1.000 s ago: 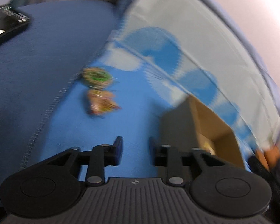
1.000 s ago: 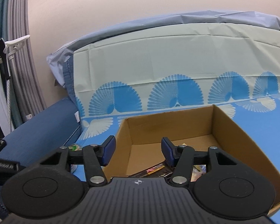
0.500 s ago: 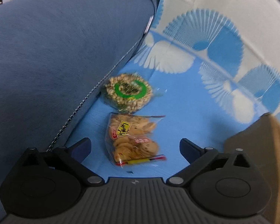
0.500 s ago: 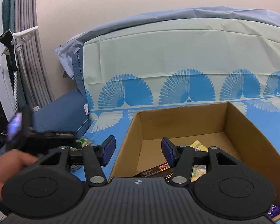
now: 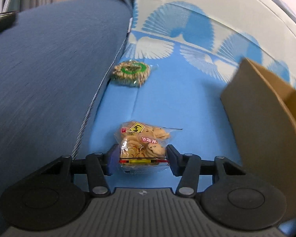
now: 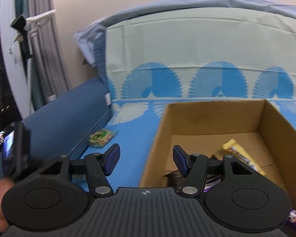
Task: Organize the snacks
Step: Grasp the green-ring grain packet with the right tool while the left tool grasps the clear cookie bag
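My left gripper (image 5: 142, 161) is shut on a clear bag of small round crackers (image 5: 143, 141), its pads pressing the bag's near end, just above the blue cloth. A round rice snack with a green ring label (image 5: 130, 73) lies farther ahead by the cushion seam; it also shows in the right wrist view (image 6: 100, 137). The cardboard box (image 5: 266, 118) stands to the right. My right gripper (image 6: 146, 161) is open and empty over the box's left wall (image 6: 155, 150). Inside lie a yellow-wrapped snack (image 6: 242, 158) and dark packets (image 6: 175, 177).
A dark blue cushion (image 5: 45, 83) rises along the left. The fan-patterned sheet (image 6: 187, 63) drapes up at the back. The left hand-held unit with its screen (image 6: 11, 154) shows at the left of the right wrist view. A purple packet (image 6: 295, 218) lies beside the box.
My left gripper went from wide open around the cracker bag to shut on it and drew back from the round snack. My right gripper shifted left; more of the box's left wall shows.
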`<action>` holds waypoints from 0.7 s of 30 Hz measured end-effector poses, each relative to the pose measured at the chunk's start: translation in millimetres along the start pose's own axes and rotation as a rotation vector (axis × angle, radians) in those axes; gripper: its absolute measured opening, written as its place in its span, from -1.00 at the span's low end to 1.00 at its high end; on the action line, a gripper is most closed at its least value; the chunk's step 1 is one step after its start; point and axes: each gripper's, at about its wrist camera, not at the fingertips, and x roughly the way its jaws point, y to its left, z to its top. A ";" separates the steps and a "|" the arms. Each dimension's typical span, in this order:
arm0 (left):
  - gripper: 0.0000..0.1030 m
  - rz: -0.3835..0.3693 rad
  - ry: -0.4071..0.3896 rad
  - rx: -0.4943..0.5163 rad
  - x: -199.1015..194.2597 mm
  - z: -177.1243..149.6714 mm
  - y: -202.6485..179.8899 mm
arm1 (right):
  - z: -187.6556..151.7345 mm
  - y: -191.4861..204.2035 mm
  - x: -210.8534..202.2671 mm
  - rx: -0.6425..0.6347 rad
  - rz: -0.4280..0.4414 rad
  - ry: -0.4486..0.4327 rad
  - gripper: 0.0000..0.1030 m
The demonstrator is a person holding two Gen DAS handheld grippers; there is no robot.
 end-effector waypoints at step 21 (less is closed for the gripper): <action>0.63 -0.023 0.001 -0.035 18.0 -12.2 3.1 | 67.7 115.9 309.7 -0.392 0.236 0.377 0.89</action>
